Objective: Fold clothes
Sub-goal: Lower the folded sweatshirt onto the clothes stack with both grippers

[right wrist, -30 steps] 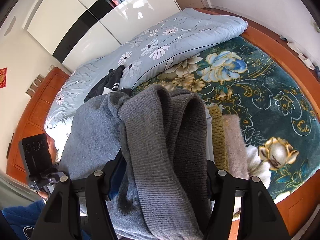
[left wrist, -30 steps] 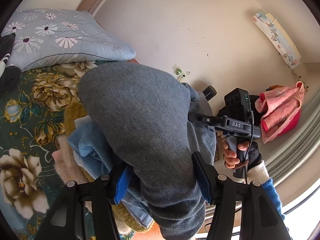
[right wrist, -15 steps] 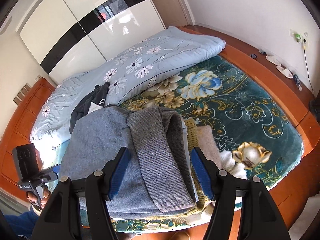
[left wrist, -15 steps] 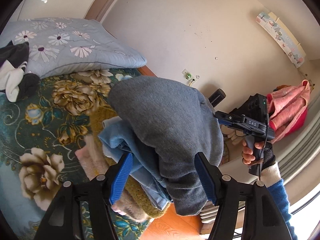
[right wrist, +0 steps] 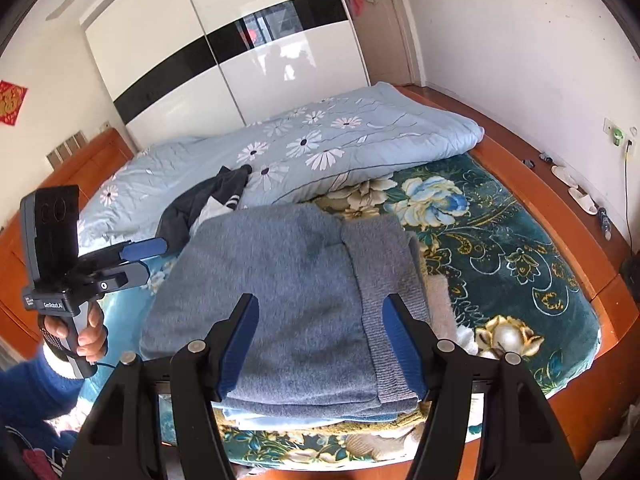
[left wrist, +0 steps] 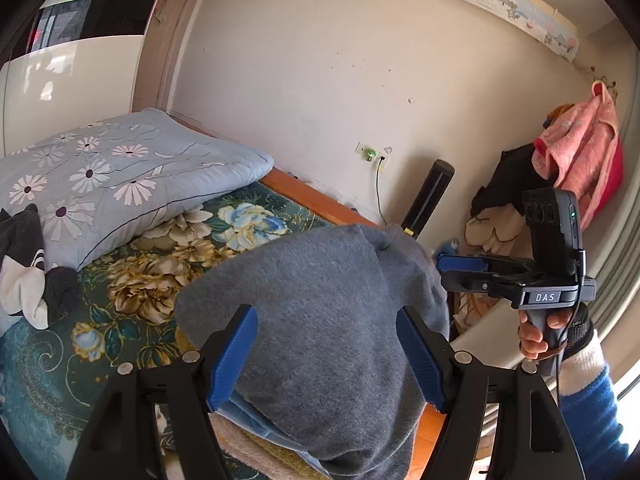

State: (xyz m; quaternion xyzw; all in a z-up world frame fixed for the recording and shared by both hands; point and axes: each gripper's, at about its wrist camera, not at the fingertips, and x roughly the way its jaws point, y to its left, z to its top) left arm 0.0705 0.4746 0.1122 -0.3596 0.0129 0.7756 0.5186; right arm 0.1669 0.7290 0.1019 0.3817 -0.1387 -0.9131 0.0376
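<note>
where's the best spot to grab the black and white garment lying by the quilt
Grip the bunched dark fold at the top of the black and white garment, coming from above on the side nearest the folded grey sweater. It lies crumpled and partly up against the floral quilt, so the raised fold probably gives open fingers the easiest pinch.

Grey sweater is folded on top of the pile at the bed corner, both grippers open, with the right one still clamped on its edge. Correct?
Not quite. The right gripper is not clamped: its jaws stand open above the grey sweater, as the right wrist view shows. The rest holds: the sweater tops the pile and the left gripper is open too.
</note>
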